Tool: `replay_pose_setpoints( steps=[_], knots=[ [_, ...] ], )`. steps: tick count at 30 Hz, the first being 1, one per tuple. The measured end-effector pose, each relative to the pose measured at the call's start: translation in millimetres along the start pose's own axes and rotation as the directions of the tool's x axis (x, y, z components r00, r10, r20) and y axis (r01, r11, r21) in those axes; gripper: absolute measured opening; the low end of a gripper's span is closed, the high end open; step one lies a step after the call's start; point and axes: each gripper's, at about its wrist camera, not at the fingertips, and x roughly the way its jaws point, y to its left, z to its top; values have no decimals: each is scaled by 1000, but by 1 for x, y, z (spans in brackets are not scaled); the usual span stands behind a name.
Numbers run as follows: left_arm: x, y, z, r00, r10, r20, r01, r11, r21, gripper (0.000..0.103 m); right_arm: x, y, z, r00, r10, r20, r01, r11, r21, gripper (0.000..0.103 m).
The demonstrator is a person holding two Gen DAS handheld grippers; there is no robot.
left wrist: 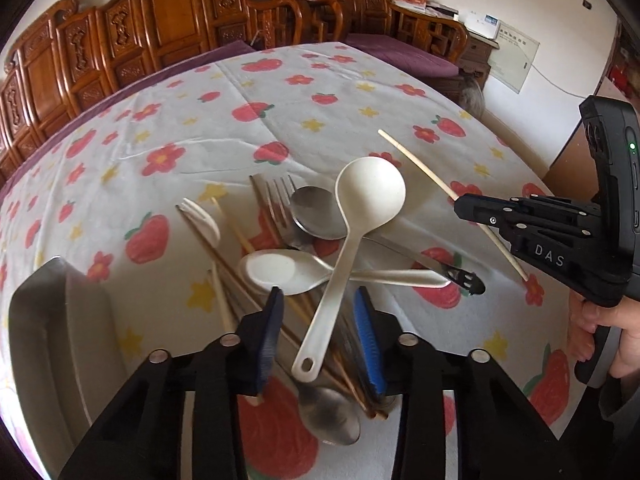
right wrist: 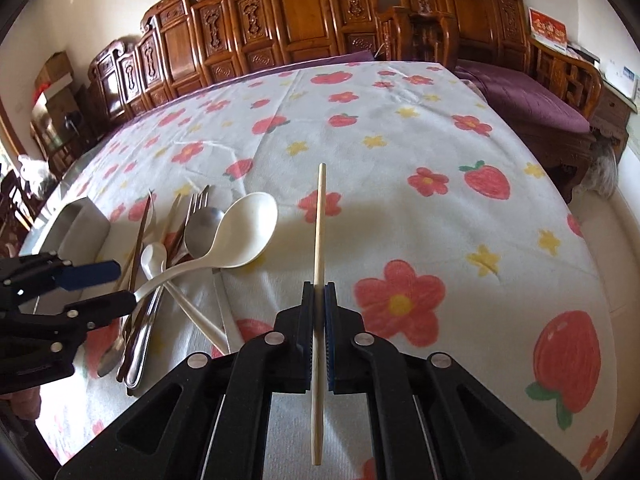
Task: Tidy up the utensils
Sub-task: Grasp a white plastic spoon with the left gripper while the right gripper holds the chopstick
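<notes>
The right gripper (right wrist: 319, 304) clamped a thin pale wooden chopstick (right wrist: 319, 224). Beside it, the left gripper (left wrist: 318, 320) stood narrowed around a glossy white ladle (left wrist: 352, 220). A grey bin (right wrist: 80, 224) lay beyond the ladle.

A home's living or dining room is indicated: carved wooden chairs (right wrist: 280, 36) are ranged beyond the claws, a purple-cushioned settee (right wrist: 532, 92) to their right, a flower-printed tablecloth (right wrist: 400, 140) spread beneath.
</notes>
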Motion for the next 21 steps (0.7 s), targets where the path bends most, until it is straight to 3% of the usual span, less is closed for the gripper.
replay_pose_setpoints(
  steps=[8,11,21],
  knots=[
    [15,-15,4,999,28,-45,-25,998,57,25,-1,2,1,1000,9,7,-9,1000,6,6],
    [17,-19,2,997,52,-62,-47,996,79,14,-2,3,1,1000,10,8,-10,1000,4,6],
    [-12,-16,-2,998,67,-7,-66,997,49,3,-5,16,4,1000,21,20,-21,1000,-21,6]
  ],
)
